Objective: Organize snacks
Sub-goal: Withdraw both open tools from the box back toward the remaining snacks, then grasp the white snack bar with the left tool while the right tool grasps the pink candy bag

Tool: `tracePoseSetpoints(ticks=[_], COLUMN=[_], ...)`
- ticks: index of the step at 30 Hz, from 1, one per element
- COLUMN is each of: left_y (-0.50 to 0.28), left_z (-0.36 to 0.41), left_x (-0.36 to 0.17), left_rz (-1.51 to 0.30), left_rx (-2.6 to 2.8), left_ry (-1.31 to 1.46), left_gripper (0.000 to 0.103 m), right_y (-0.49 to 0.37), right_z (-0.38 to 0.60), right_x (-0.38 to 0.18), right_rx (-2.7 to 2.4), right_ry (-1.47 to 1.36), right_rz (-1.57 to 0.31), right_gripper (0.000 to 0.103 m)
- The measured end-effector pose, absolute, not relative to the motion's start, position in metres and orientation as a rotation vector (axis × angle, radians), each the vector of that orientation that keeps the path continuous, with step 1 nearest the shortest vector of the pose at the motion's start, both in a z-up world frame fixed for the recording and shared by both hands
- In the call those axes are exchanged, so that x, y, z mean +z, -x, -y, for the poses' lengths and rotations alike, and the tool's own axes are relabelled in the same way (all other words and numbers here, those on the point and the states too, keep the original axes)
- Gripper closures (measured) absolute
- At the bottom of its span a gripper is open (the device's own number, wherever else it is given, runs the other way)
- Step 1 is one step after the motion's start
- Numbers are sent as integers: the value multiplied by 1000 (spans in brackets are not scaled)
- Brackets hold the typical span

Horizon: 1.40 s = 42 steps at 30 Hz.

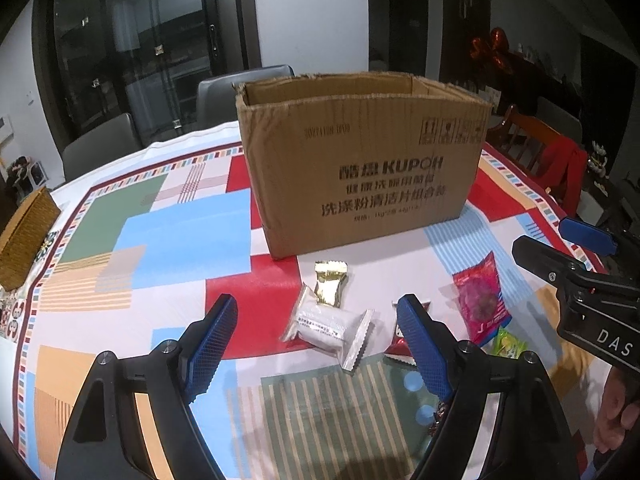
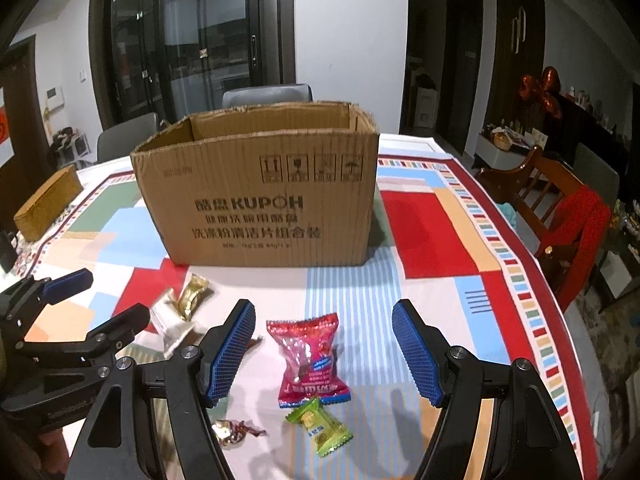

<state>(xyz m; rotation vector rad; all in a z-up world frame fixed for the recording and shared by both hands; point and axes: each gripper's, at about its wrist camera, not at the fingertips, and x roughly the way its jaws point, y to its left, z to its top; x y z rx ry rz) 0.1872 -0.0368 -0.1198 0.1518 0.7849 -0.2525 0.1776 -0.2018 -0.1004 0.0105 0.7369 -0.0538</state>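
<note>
An open cardboard box [image 1: 360, 168] stands on the table; it also shows in the right wrist view [image 2: 260, 196]. In front of it lie loose snacks. My left gripper [image 1: 320, 344] is open and empty above a white packet [image 1: 330, 330], with a gold packet [image 1: 330, 288] just beyond. My right gripper [image 2: 324, 352] is open and empty over a red packet [image 2: 310, 358]. A green packet [image 2: 320, 426] and a small gold-red candy [image 2: 232, 432] lie nearer. The red packet [image 1: 480, 300] also shows in the left wrist view.
A patterned tablecloth [image 2: 440, 240] covers the table. A woven basket [image 1: 24, 240] sits at the left edge. Chairs [image 2: 560, 216] stand around the table. A small red wrapper [image 1: 400, 344] lies behind my left gripper's right finger.
</note>
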Motion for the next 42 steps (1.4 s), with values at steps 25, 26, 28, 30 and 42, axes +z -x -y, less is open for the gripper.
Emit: tracePoseSetpoints(ticks=[25,26,28,30,42], left_y=[-214,-215,-217,-219,-226], left_z=[42,42,42,42,45], left_x=[-168,-169,-172,-175,-188], left_rz=[-875,-876,-881,-887,-926], left_rx=[-277,-277,-278,-280,-308], left_ry=[-203,-204,-207,-211,-203], left_gripper=[21,21,21,21,42], right_y=[-192,-192,-193,-195,-201], right_z=[199,198,198,197,196], right_x=[-148,-150,-152,-155,-166], right_rx=[-55,-55,-55,-53,-50], right_ry=[-9,-7,-5,-4,-8], right_rz=[-840,-844,-850,-859,-892], right_gripper=[31,31,31,31,35])
